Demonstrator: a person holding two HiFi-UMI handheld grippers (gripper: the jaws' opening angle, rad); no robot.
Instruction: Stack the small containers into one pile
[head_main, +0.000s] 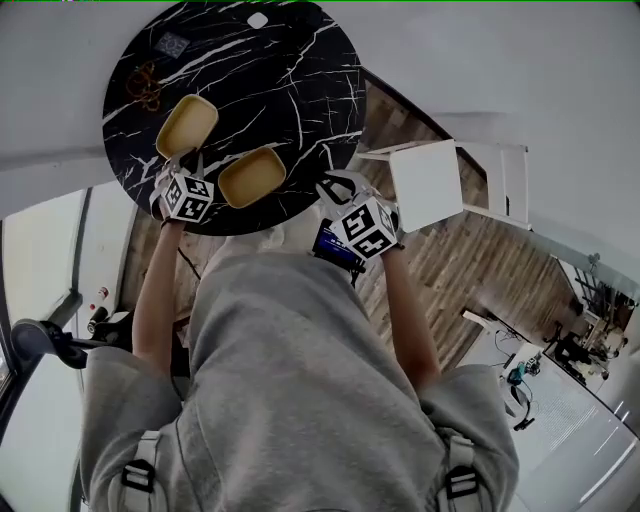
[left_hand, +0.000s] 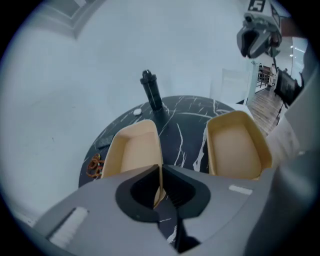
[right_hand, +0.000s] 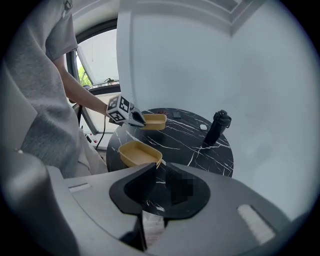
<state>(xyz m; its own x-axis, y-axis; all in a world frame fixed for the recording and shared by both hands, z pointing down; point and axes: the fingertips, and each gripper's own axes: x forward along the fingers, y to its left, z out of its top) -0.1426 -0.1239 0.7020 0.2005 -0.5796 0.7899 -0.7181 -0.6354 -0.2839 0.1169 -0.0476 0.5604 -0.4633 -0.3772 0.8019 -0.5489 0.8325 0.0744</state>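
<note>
Two tan, empty containers lie on the round black marble table (head_main: 300, 90). My left gripper (head_main: 185, 166) is at the near end of the left container (head_main: 187, 125). In the left gripper view that container (left_hand: 131, 150) has its thin side wall pinched between the closed jaws of my left gripper (left_hand: 160, 172). The second container (head_main: 252, 177) (left_hand: 235, 145) lies just to its right, apart from it. My right gripper (head_main: 336, 186) hovers at the table's near right edge. Its jaws (right_hand: 161, 172) stand slightly apart with nothing between them, just short of the second container (right_hand: 137, 152).
A black bottle (left_hand: 151, 92) (right_hand: 216, 127) stands at the far side of the table, with a small white object (head_main: 257, 20) near it. An orange tangle (head_main: 145, 85) lies at the left edge. A white stool (head_main: 430, 185) stands on the wooden floor to the right.
</note>
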